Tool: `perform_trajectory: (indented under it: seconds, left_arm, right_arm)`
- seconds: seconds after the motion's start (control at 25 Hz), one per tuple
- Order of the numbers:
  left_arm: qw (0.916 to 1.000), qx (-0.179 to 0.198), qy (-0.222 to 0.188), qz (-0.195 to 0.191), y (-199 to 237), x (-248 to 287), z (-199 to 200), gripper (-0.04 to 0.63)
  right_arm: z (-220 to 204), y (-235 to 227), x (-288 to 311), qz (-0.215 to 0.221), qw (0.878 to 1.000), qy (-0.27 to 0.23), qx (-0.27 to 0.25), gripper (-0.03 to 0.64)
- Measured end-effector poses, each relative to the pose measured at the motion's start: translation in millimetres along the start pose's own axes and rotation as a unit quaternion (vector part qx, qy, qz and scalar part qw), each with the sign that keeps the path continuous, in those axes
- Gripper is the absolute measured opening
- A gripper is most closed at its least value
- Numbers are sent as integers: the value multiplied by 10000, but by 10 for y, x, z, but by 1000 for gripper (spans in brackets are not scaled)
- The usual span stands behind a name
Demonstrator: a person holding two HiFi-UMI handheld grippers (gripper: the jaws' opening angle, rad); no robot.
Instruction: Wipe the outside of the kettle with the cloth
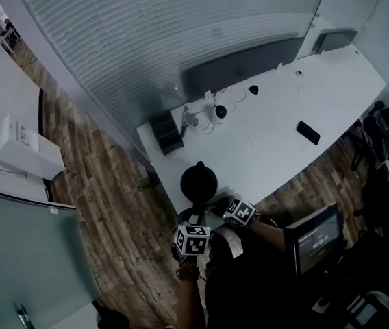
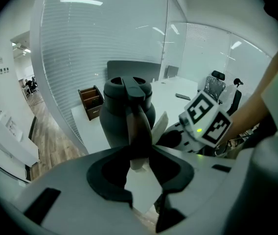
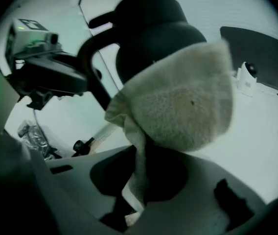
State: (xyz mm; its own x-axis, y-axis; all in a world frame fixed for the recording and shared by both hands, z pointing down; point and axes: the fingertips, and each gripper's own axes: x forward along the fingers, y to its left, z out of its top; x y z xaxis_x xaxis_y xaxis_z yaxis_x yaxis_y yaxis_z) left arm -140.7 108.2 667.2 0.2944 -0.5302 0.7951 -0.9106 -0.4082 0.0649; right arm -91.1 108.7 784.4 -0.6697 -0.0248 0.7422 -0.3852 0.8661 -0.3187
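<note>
A dark kettle (image 1: 198, 181) stands near the front left corner of the white table (image 1: 277, 149). In the left gripper view its handle (image 2: 138, 131) runs down between my jaws, and my left gripper (image 2: 138, 163) is shut on it. The right gripper (image 3: 136, 190) is shut on a pale cloth (image 3: 183, 102), which spreads against the kettle's body (image 3: 149, 28) below the lid. A strip of that cloth (image 2: 159, 126) shows beside the kettle (image 2: 129, 111) in the left gripper view. From the head camera both grippers, left (image 1: 194, 214) and right (image 1: 220, 203), sit just in front of the kettle.
On the table lie a black phone (image 1: 308, 132), a small round camera (image 1: 220, 112) with white cables, and a dark box (image 1: 166, 132) at the left edge. A dark panel (image 1: 242, 67) lines the back. A screen (image 1: 314, 238) and office chairs (image 1: 386, 125) are to the right.
</note>
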Motion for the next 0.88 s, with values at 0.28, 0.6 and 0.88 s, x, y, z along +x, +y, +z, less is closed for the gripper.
perform_trajectory:
  seconds: [0.28, 0.6, 0.88]
  left_arm:
    - [9999, 135, 66, -61, 60, -18, 17, 127]
    - [9999, 30, 121, -2, 21, -2, 25, 127]
    - [9999, 13, 144, 58, 28, -6, 28, 127]
  right_arm:
    - [571, 414, -1471, 626, 9696, -2363, 54, 57]
    - [1238, 114, -1372, -82, 9634, -2646, -426, 57]
    - [1105, -97, -1214, -47, 9658, -2592, -10, 57]
